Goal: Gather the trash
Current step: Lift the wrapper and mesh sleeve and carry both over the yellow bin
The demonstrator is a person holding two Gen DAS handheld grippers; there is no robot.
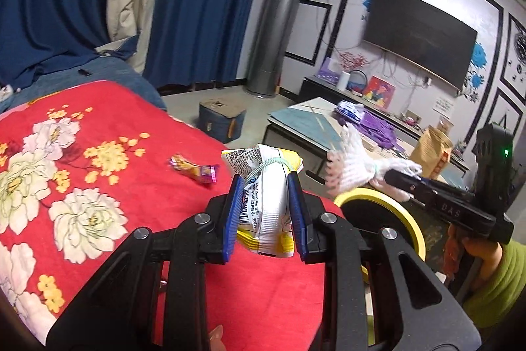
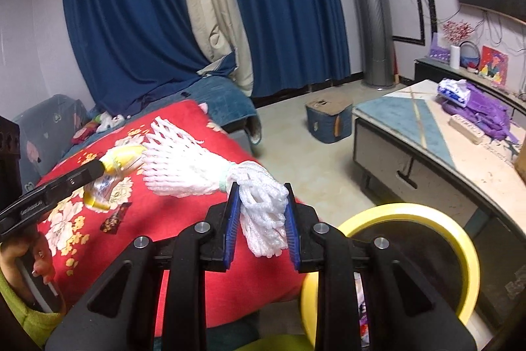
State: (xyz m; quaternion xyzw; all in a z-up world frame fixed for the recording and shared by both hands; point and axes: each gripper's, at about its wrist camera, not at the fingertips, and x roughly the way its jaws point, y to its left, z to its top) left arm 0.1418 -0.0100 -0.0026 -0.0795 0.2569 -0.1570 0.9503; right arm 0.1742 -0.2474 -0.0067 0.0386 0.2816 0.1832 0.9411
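Note:
My left gripper (image 1: 265, 178) is shut on a white and yellow snack bag (image 1: 268, 213), tied with a pale green band and lifted above the red flowered blanket (image 1: 98, 180). My right gripper (image 2: 259, 189) is shut on a white foam fruit net (image 2: 263, 219), whose wide end (image 2: 177, 163) fans out to the left. From the left wrist view that net (image 1: 348, 166) shows at the right, held over a yellow-rimmed bin (image 1: 388, 203). In the right wrist view the bin (image 2: 411, 245) stands low at the right. A purple and orange candy wrapper (image 1: 197, 170) lies on the blanket, and a dark wrapper (image 2: 115, 219) too.
A low table (image 2: 411, 127) with a purple bag (image 2: 480, 114) and a tissue pack stands to the right. A blue box (image 2: 328, 120) sits on the floor beyond the bed. Blue curtains, a tall silver cylinder (image 2: 371, 15) and a wall television (image 1: 420, 35) fill the back.

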